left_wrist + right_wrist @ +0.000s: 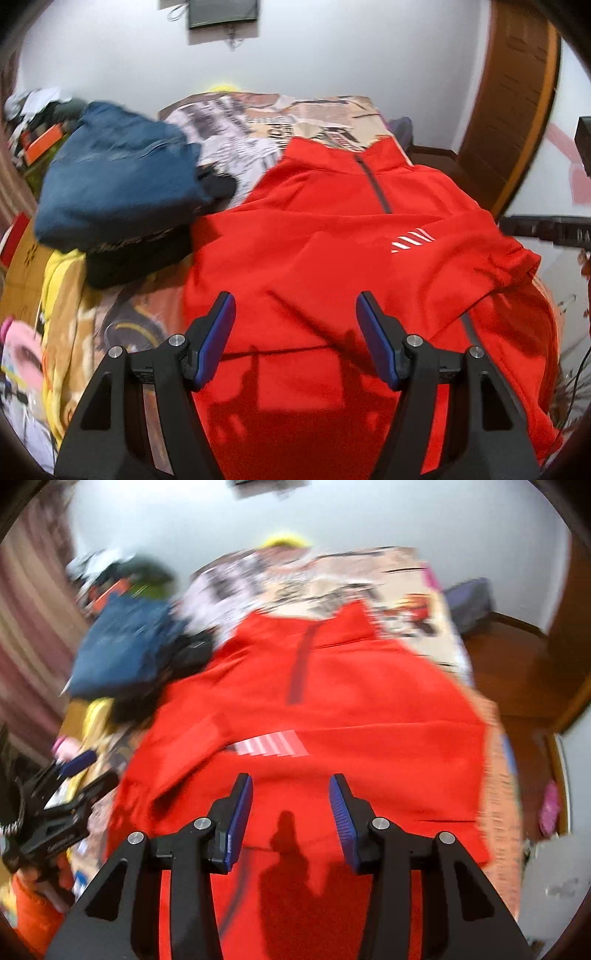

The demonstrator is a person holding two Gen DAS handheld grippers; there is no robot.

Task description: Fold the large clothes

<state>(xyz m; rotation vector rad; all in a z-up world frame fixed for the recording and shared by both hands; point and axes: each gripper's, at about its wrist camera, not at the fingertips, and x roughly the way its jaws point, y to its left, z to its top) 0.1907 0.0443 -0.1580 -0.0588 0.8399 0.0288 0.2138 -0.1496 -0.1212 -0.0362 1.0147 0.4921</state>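
A large red zip-neck top (pixel 332 240) lies spread on the patterned bed cover, collar at the far end, white stripe logo on its chest. It also shows in the right wrist view (pixel 351 709), blurred. My left gripper (pixel 295 314) is open and empty, hovering above the top's near part. My right gripper (pixel 291 794) is open and empty above the top's lower half. The left gripper also shows at the left edge of the right wrist view (pixel 86 770), open, beside the top's left edge.
A stack of folded clothes, blue jeans (pixel 118 177) on a black garment (pixel 136 254), sits left of the top. Yellow fabric (pixel 59 280) and clutter lie at the left. A wooden door (pixel 513 99) stands at the right. The patterned bed cover (pixel 258 114) extends behind.
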